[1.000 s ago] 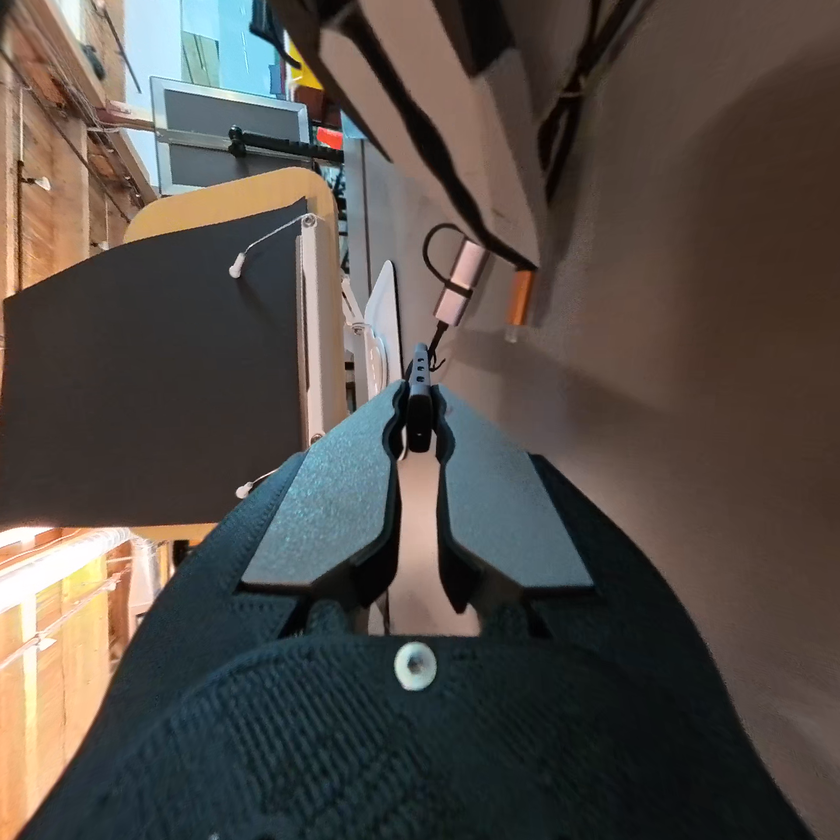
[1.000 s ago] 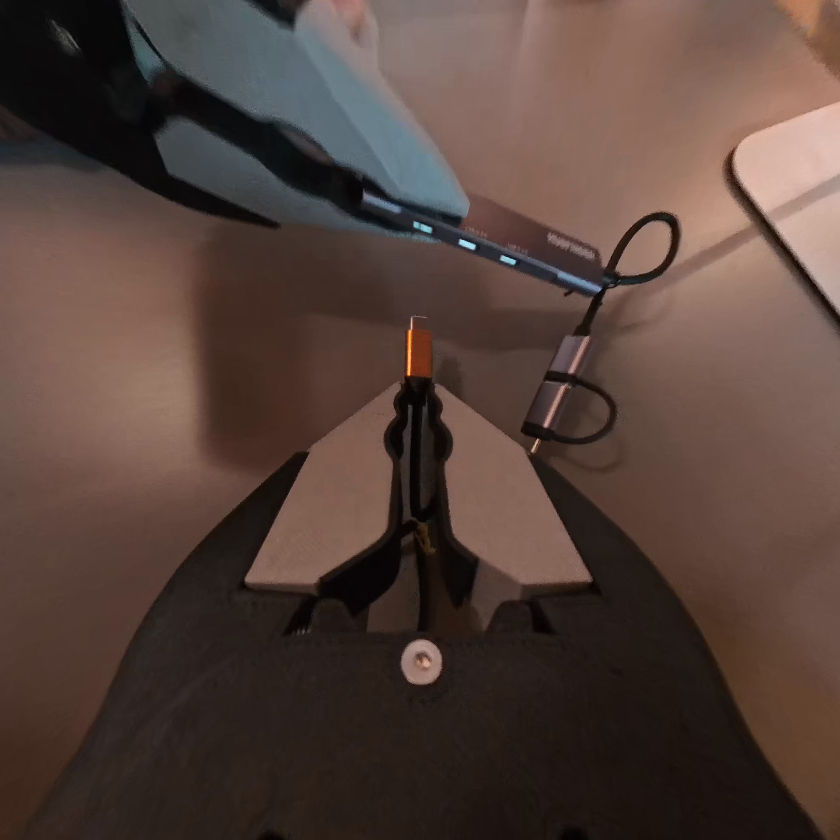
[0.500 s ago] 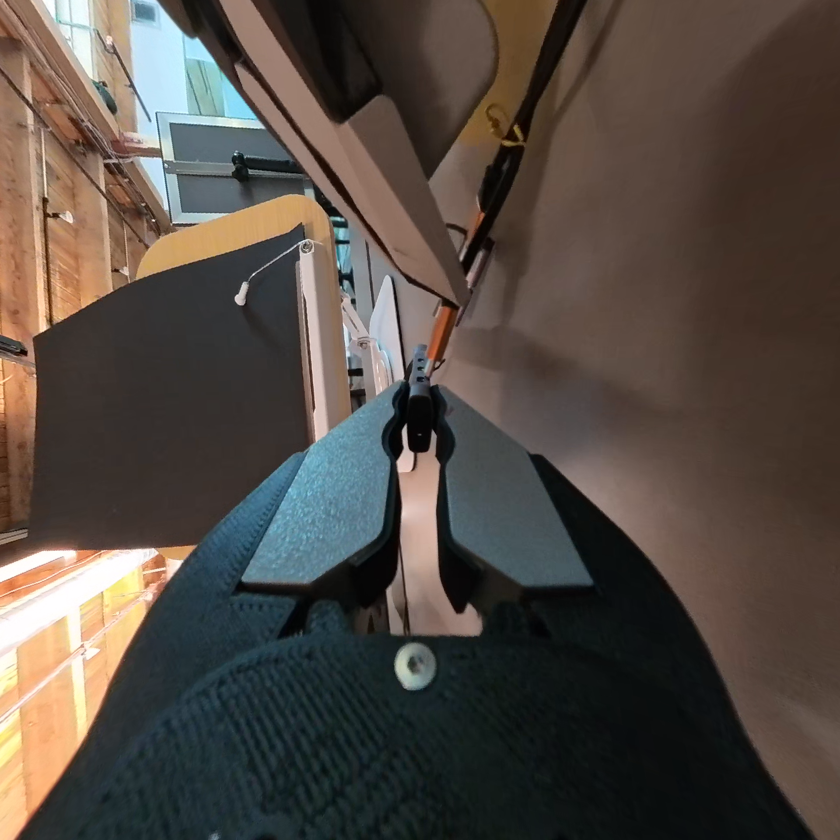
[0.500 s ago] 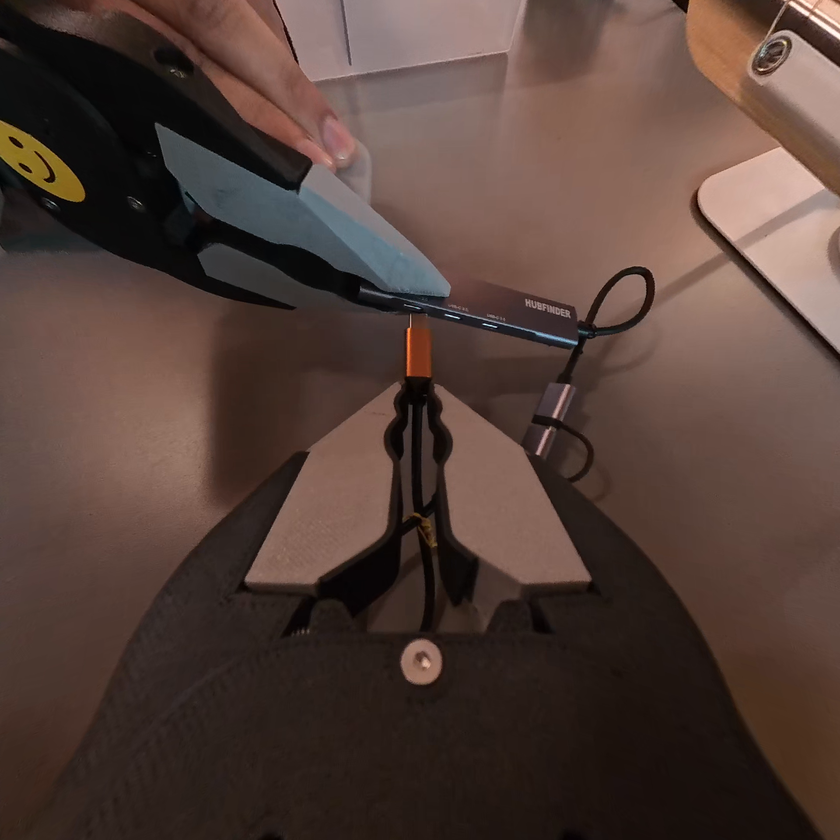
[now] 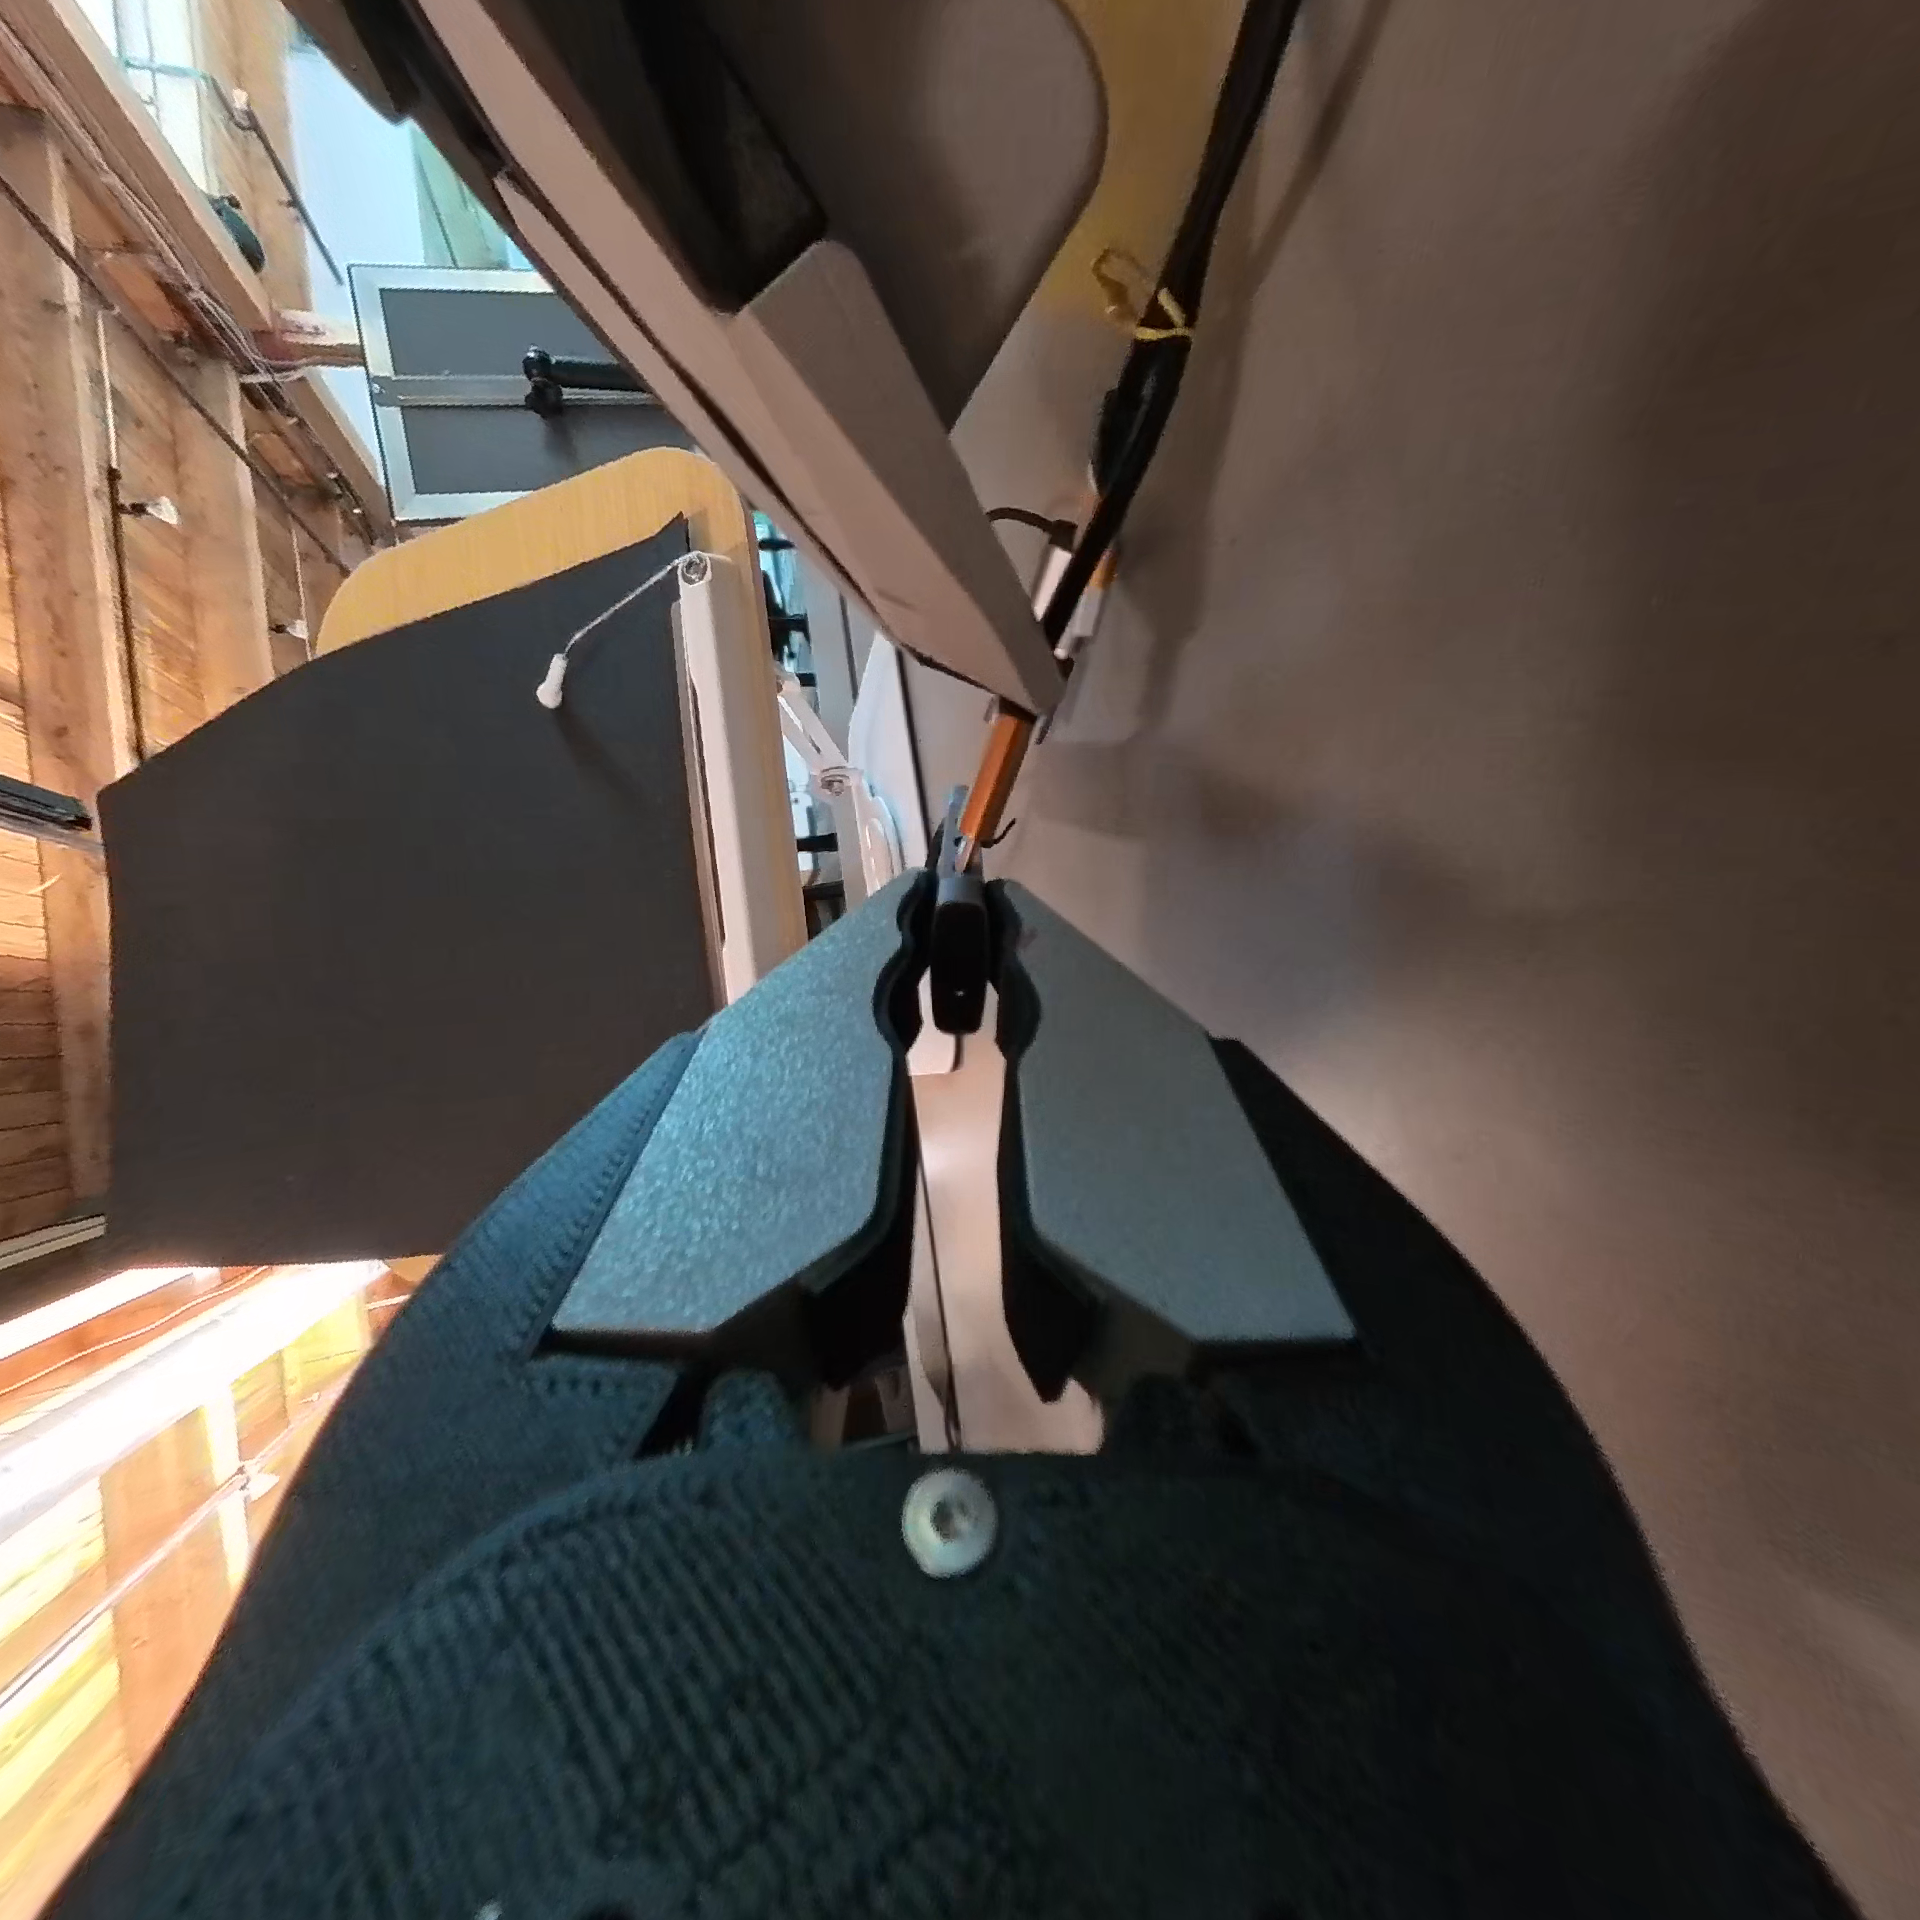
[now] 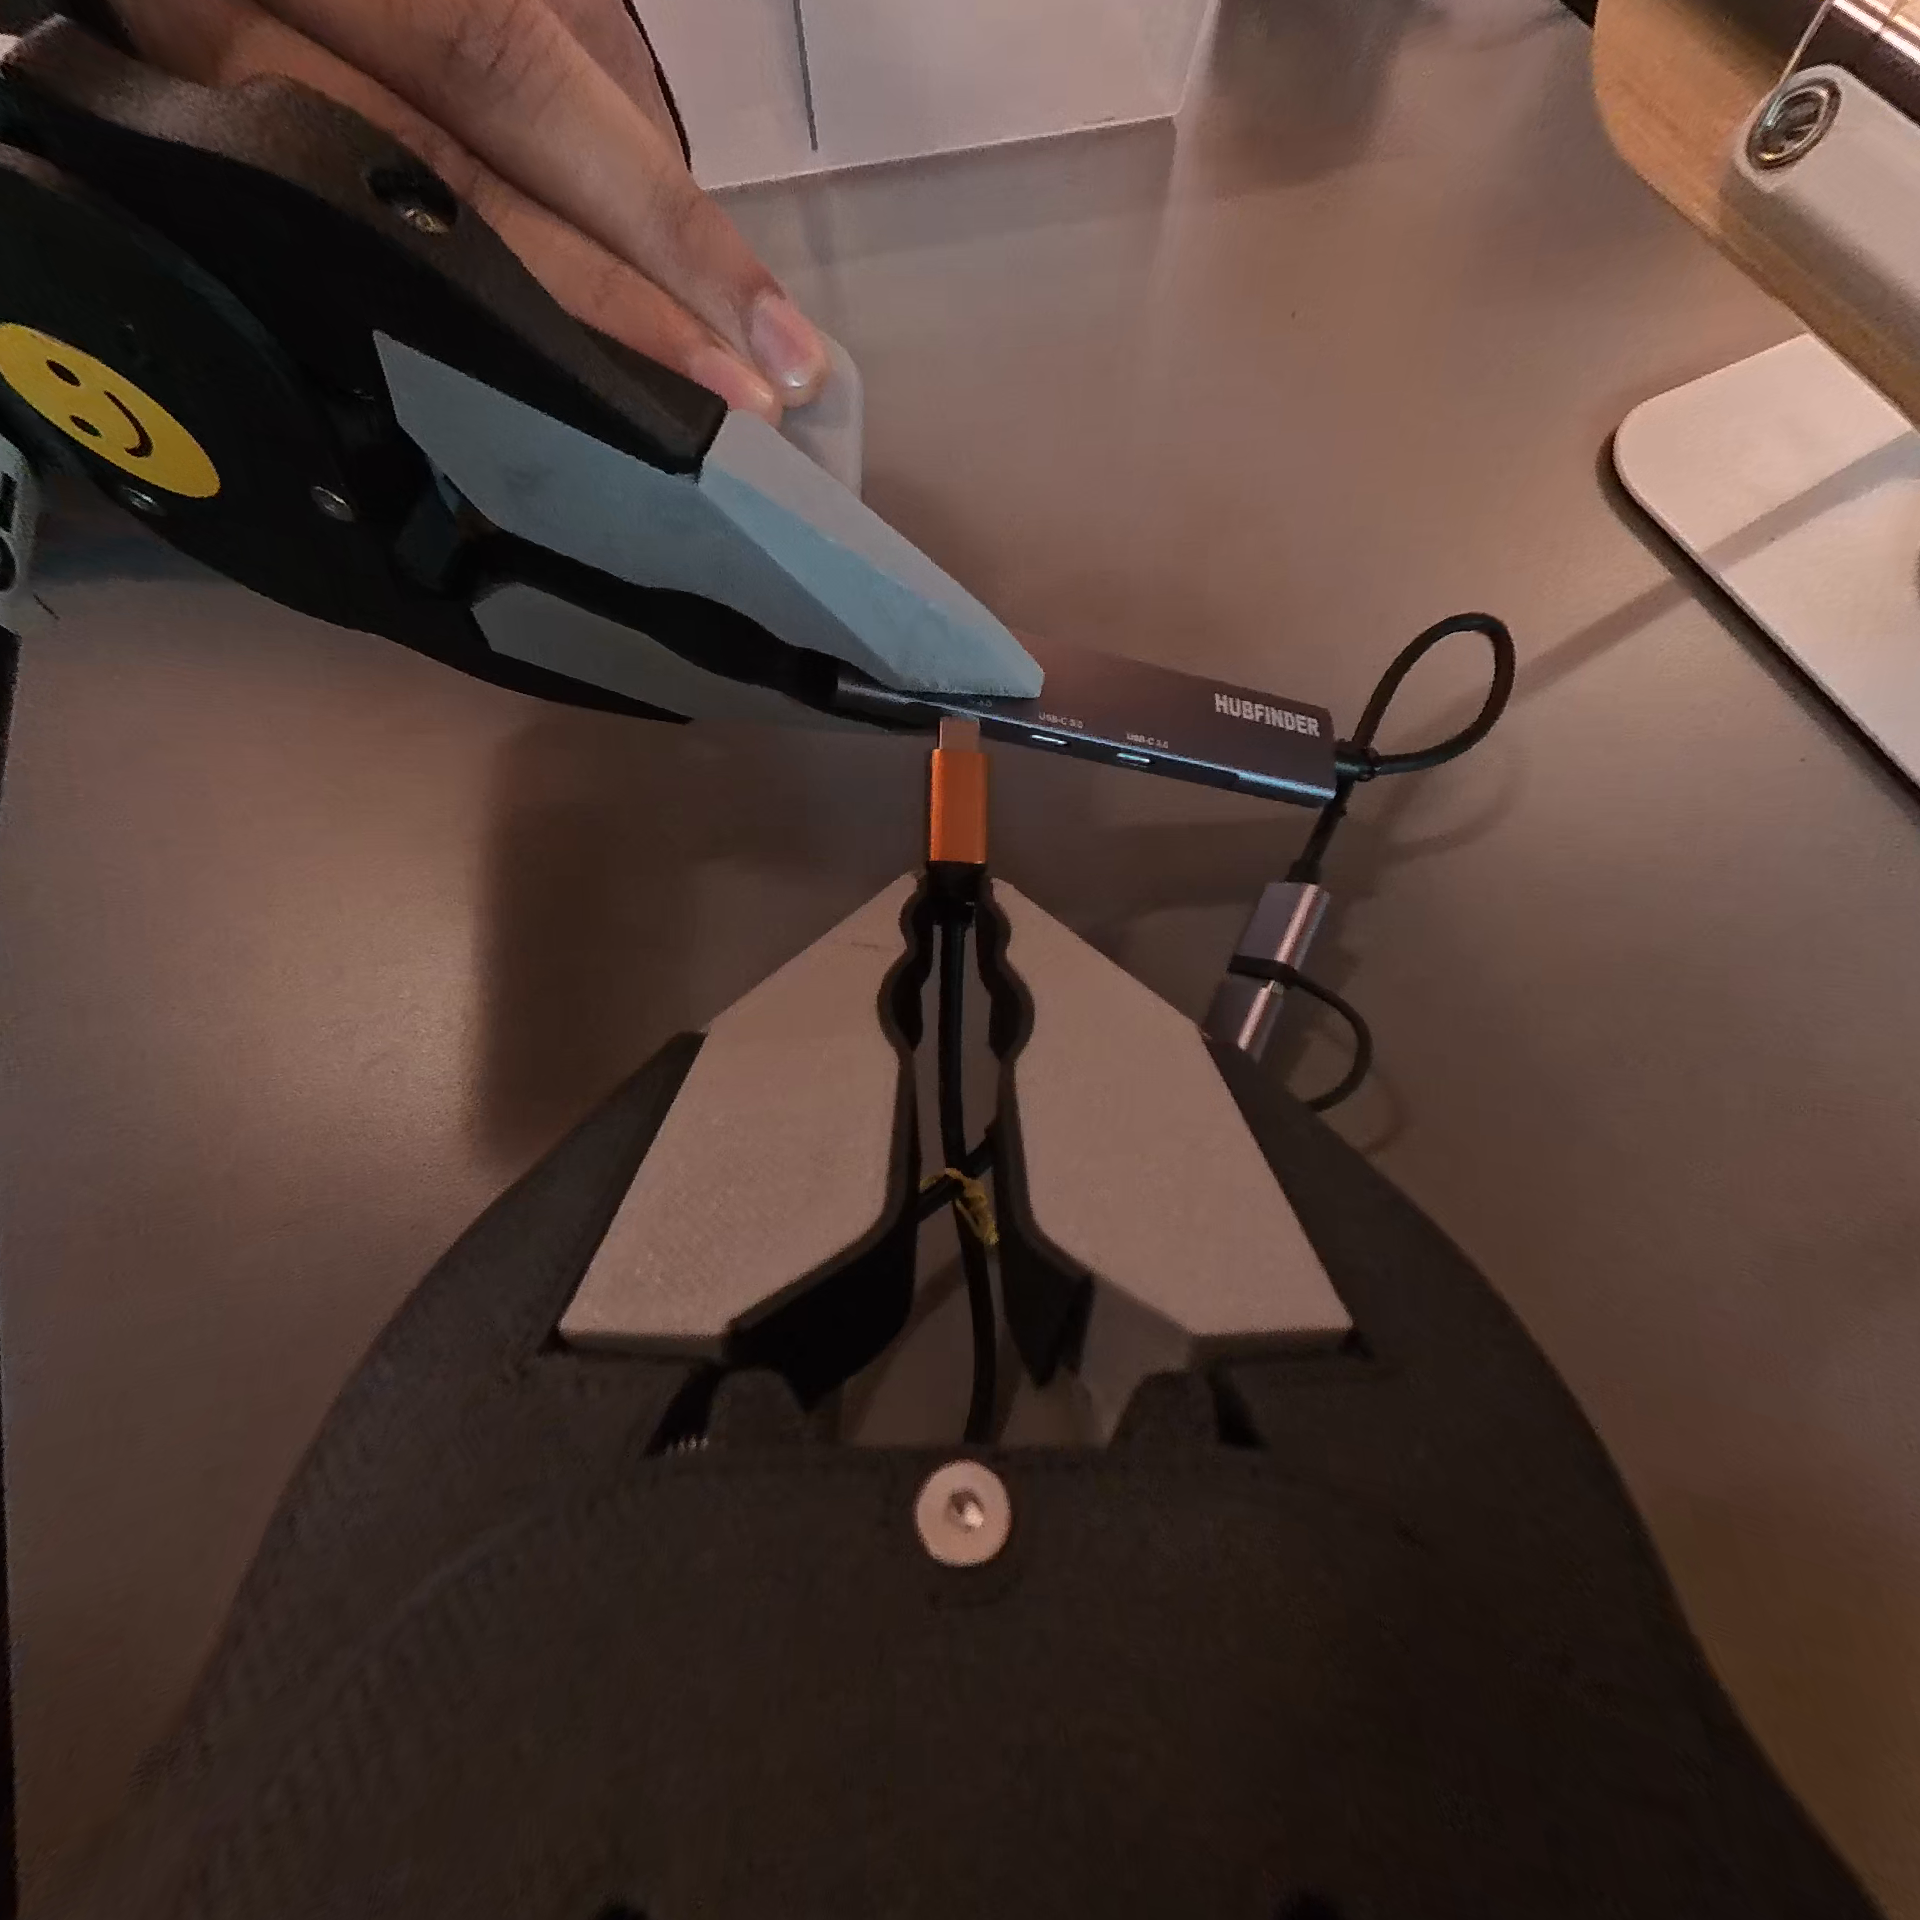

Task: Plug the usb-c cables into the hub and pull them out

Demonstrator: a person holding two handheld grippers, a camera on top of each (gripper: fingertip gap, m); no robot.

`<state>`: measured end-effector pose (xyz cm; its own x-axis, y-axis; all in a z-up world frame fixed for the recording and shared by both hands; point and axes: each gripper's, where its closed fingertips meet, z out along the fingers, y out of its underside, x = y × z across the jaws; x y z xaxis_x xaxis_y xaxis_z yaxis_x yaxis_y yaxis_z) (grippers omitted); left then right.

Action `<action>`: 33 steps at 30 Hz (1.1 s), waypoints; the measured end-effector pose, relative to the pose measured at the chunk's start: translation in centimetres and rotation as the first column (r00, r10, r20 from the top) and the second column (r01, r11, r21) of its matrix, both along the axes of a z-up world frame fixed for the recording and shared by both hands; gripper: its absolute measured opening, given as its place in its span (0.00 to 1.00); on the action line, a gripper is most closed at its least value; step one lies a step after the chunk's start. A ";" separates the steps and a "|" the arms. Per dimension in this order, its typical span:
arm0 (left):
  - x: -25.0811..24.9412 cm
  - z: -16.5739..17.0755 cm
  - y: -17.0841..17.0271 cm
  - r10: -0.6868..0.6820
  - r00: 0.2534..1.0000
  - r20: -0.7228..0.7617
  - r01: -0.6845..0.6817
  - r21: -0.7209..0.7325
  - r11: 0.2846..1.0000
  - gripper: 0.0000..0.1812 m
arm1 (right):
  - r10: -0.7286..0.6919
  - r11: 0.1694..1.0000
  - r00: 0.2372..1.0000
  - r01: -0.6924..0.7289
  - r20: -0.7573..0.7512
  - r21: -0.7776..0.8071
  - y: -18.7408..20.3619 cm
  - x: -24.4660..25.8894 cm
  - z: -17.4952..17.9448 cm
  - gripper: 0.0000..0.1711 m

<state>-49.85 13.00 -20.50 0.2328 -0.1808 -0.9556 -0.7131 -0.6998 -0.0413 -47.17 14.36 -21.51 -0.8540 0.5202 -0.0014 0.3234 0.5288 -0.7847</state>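
Observation:
In the right wrist view, my right gripper is shut on a black cable just behind its orange USB-C plug. The plug's metal tip meets a side port of the slim dark hub; how deep it sits is unclear. My left gripper comes in from the left and is shut on the hub's left end, holding it above the table. In the left wrist view, my left gripper clamps the hub edge-on, with the orange plug just beyond it.
The hub's own short cable loops to a grey adapter lying on the brown table. A white monitor-stand base is at the right and a white box at the back. A person's hand holds the left gripper. Only a small space, under 4 cm, lies between the two pairs of fingers.
My right gripper has carried the orange plug forward from a gap below the hub until its tip meets the port. The left gripper has brought the hub lower and steadied it.

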 end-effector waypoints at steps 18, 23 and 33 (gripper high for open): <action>0.2 0.0 0.0 0.035 0.999 0.020 -0.035 -0.002 0.999 0.04 | 0.007 0.998 0.999 -0.005 0.033 -0.056 -0.2 0.2 0.4 0.02; 0.5 -0.6 0.0 0.022 0.999 0.048 -0.021 -0.022 1.000 0.04 | 0.019 0.999 0.999 -0.018 0.038 -0.037 -0.2 0.5 0.1 0.02; 0.6 -0.7 0.1 0.021 0.997 0.069 -0.021 -0.012 1.000 0.04 | 0.026 0.999 0.999 -0.025 0.027 -0.042 -0.2 0.5 0.2 0.02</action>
